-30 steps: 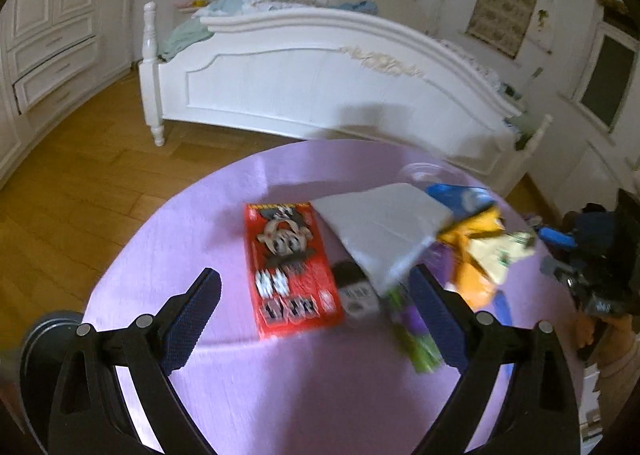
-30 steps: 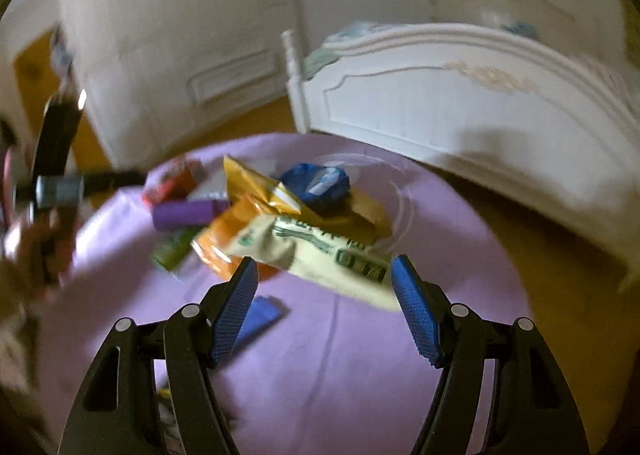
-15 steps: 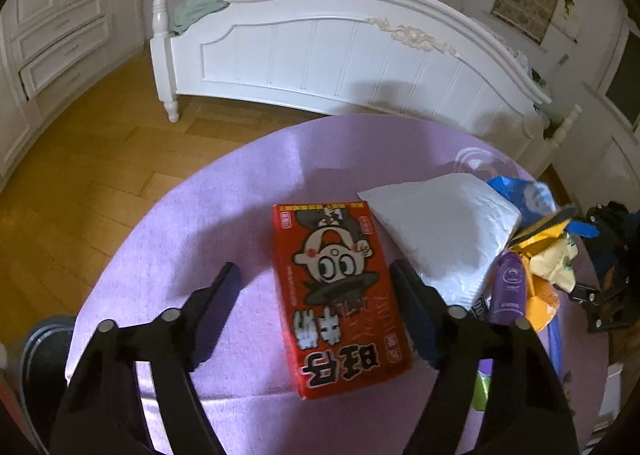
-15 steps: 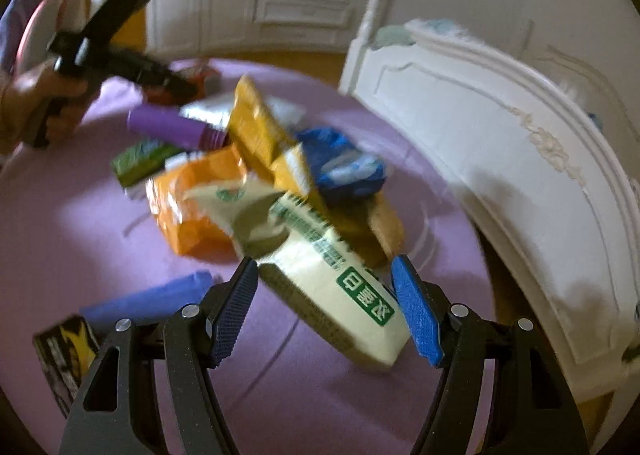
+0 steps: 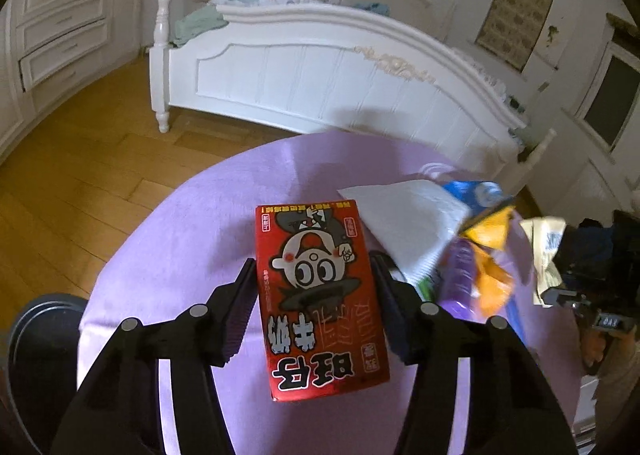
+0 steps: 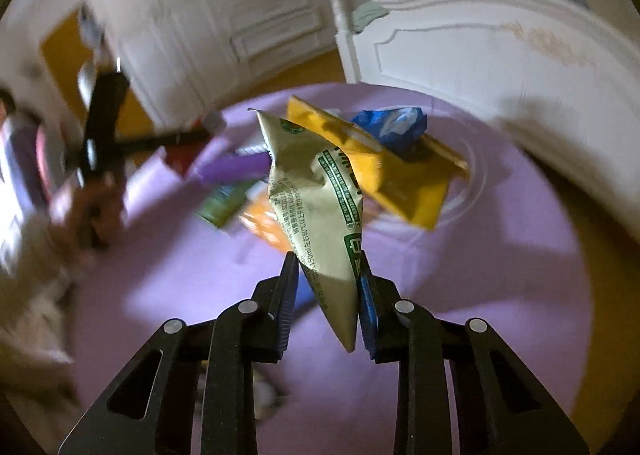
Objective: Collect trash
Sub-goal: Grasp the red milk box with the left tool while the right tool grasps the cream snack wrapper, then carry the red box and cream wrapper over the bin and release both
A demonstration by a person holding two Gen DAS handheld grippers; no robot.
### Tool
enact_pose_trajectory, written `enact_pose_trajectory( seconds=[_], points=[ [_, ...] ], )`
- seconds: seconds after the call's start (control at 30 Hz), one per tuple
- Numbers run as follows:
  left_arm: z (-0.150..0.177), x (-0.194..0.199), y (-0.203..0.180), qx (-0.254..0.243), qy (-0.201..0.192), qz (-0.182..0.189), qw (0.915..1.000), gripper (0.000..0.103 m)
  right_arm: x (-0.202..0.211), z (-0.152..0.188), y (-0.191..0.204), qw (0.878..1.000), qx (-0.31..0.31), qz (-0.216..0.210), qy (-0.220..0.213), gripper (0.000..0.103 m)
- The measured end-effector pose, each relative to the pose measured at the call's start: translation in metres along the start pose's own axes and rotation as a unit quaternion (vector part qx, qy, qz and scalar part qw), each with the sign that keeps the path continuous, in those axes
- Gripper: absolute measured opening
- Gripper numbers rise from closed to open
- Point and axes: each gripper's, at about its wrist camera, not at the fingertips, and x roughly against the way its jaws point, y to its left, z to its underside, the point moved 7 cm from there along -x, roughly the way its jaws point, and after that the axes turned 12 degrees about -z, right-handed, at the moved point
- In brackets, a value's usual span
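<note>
My left gripper [image 5: 316, 295] is matte black plastic, its two arms built from triangular open frames joined by silver round pivot screws. Its fingers [image 5: 239, 315] carry dark ribbed pads with a purplish sheen. My right gripper [image 6: 328, 295] has the same black frame and silver screws, with brighter blue ribbed pads [image 6: 366, 311]. My left hand [image 6: 86, 207] shows bare, blurred skin.

Left claw [image 5: 314, 301] and right claw [image 6: 328, 295] each reach forward, jaws clamped on something.
</note>
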Motion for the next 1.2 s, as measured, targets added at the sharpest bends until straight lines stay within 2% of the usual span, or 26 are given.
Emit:
enact_pose_trajectory(
  seconds=[0.07,0.23,0.43,0.57,0.8,0.97,1.2],
  points=[
    [0.005,0.016,-0.001,0.002,-0.01,0.009,0.9999,0.055,0.007,0.0,0.008,0.998,-0.047,-0.035,-0.031,0.029],
    [0.017,0.06,0.001,0.01,-0.044,0.03,0.9985,0.055,0.012,0.001,0.042,0.98,-0.128,-0.122,-0.09,0.029],
    [0.033,0.105,0.014,0.019,-0.083,0.034,0.9958,0.055,-0.008,-0.004,0.086,0.973,-0.151,-0.149,-0.096,0.029],
    [0.046,0.125,0.033,0.036,-0.098,0.03,0.9941,0.055,-0.033,-0.016,0.114,0.973,-0.148,-0.157,-0.08,0.029],
    [0.07,0.146,0.093,0.08,-0.108,-0.001,0.9909,0.055,-0.092,-0.029,0.17,0.976,-0.129,-0.173,-0.035,0.029],
    [0.092,0.149,0.14,0.11,-0.105,-0.029,0.9879,0.055,-0.137,-0.035,0.204,0.977,-0.115,-0.179,-0.002,0.029],
    [0.118,0.139,0.188,0.148,-0.087,-0.046,0.984,0.054,-0.214,-0.06,0.255,0.979,-0.077,-0.181,0.047,0.029]
  ],
)
